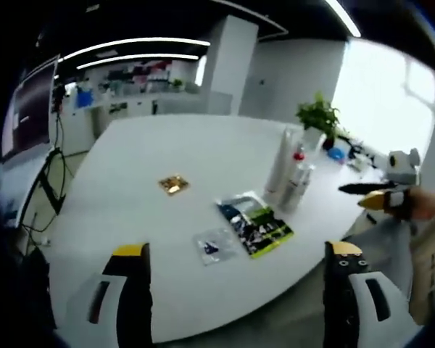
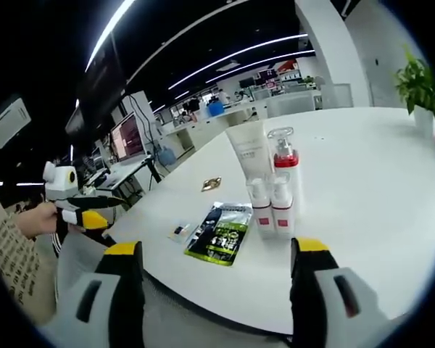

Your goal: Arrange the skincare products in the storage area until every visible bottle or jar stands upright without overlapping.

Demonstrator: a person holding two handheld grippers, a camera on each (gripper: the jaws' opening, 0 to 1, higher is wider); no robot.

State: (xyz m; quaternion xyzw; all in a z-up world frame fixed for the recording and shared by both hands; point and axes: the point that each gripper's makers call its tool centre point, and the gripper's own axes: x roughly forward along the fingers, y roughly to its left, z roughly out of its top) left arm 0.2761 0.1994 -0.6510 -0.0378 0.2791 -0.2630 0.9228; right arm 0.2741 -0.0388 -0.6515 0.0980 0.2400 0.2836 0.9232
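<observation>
Hovering: both tongs hang off the near edge of the white counter (image 1: 167,145), neither touching anything.
Left tongs (image 1: 235,264): jaws wide apart, nothing between them.
Right tongs (image 2: 214,261): jaws wide apart too, nothing held.
Bottles: a white tube (image 2: 248,156), a red-collared pump bottle (image 2: 284,163) and two small red-labelled bottles (image 2: 271,206) stand upright, close together, long axes vertical.
Flat things: a green-black sachet (image 2: 221,232) lies just beside the small bottles; a small clear packet (image 2: 180,230) and a gold square (image 2: 211,184) lie farther over.
Bearing: in the right gripper view the cluster sits dead ahead, near; in the left gripper view it lies ahead and off right.
Nearer hand: the right, I'd judge.
</observation>
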